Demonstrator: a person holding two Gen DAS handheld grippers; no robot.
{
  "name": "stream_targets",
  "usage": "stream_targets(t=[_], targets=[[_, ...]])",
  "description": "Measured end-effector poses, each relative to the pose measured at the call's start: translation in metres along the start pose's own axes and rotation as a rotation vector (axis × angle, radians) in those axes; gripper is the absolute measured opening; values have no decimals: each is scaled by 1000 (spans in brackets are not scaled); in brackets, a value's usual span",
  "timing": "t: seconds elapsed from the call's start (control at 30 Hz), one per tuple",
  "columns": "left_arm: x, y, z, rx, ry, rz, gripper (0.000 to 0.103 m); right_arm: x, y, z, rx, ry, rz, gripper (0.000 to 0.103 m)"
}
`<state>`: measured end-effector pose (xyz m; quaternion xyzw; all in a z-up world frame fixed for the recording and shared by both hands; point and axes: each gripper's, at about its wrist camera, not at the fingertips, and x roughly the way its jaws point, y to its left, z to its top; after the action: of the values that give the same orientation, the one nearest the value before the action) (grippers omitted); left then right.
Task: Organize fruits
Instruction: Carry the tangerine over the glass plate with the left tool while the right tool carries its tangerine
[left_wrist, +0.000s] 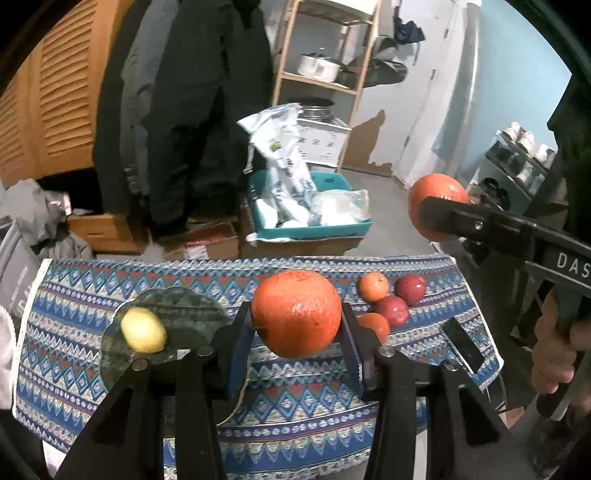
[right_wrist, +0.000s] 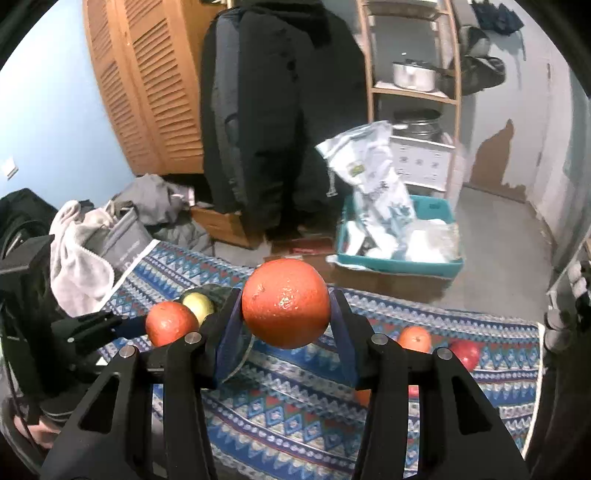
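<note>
Two oranges are up in the air, one in each tool. On the far left of the patterned cloth (left_wrist: 303, 410) a yellow lemon (left_wrist: 143, 329) sits on a dark green plate (left_wrist: 177, 306). Next along, the left gripper (left_wrist: 297, 325) is clamped on a large orange (left_wrist: 297, 313), held above the cloth beside the plate. Past it, on the cloth, lie a smaller orange (left_wrist: 373, 286), two red apples (left_wrist: 411, 288) and another orange partly hidden behind the finger. At far right the right gripper (right_wrist: 286, 314), gripped by a hand (left_wrist: 554, 354), pinches a second orange (right_wrist: 286, 302) held higher, beyond the cloth's far edge in the left wrist view
</note>
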<state>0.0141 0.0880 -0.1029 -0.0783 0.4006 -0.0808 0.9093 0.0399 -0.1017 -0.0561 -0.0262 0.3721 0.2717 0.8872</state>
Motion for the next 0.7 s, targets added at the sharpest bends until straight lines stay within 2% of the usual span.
stream_targets(t=[0.43,0.7], targets=[[34,73,-34,-97,97,116,46,71,52,5,-45,94,76,46],[61,106,-53,-163,177,143,46,116,73,-4,-74,174,95,46]])
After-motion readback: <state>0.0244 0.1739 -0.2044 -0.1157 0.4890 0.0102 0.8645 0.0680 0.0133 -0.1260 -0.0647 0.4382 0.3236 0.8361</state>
